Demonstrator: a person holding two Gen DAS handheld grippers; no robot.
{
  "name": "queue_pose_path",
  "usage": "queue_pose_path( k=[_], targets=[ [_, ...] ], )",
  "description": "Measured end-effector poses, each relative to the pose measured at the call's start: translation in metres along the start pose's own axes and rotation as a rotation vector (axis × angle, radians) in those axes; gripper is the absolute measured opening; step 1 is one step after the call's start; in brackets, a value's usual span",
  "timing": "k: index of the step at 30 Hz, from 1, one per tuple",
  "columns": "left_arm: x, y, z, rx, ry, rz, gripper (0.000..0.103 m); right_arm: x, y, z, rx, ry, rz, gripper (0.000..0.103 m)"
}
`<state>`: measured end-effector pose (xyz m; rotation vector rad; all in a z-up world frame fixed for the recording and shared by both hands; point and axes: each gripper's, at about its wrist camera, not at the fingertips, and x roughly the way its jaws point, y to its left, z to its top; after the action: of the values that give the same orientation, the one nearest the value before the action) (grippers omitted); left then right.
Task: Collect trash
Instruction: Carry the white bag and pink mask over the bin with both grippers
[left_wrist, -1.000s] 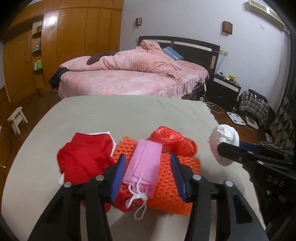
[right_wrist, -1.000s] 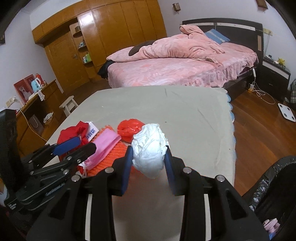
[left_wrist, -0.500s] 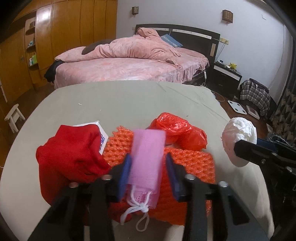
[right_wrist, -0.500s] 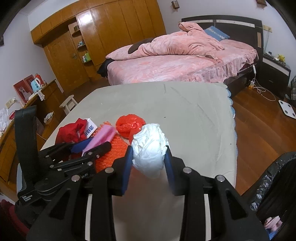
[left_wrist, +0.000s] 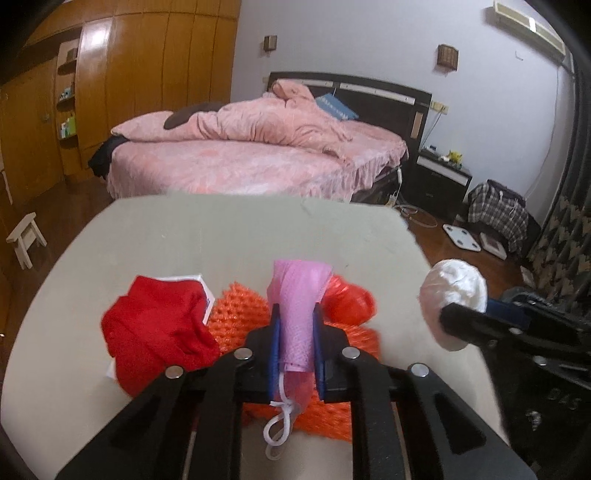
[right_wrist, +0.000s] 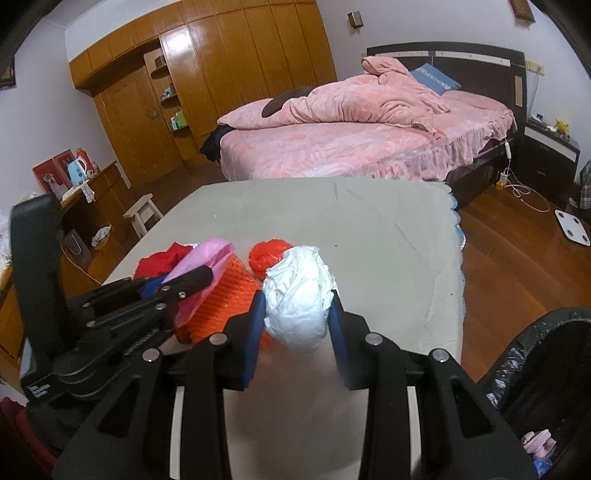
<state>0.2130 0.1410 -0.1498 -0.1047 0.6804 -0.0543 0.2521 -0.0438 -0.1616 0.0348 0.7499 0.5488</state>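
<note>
My left gripper (left_wrist: 295, 317) is shut on a pink face mask (left_wrist: 300, 295) and holds it above an orange foam net (left_wrist: 240, 314) on the grey table (left_wrist: 221, 236). A red cloth (left_wrist: 155, 328) lies left of the net and a red plastic bag (left_wrist: 351, 302) right of it. My right gripper (right_wrist: 297, 295) is shut on a crumpled white paper wad (right_wrist: 299, 295), held above the table's near right part. The wad also shows in the left wrist view (left_wrist: 454, 295), and the mask in the right wrist view (right_wrist: 207, 254).
A black-lined trash bin (right_wrist: 535, 369) stands on the floor right of the table, with some items inside. A white card (left_wrist: 199, 284) sticks out from under the red cloth. A pink bed (left_wrist: 258, 155), a nightstand and a white stool (left_wrist: 24, 236) lie beyond.
My left gripper has shut on the pink mask and lifted it off the orange net. My right gripper keeps holding the white wad and has moved little.
</note>
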Motion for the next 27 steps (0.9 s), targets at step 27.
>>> queue_pose_path(
  k=[27],
  targets=[
    [-0.104,-0.075,-0.005,0.044,-0.068,-0.056,0.015,-0.134,-0.015,-0.025,-0.005,-0.103,-0.045,0.033]
  ],
)
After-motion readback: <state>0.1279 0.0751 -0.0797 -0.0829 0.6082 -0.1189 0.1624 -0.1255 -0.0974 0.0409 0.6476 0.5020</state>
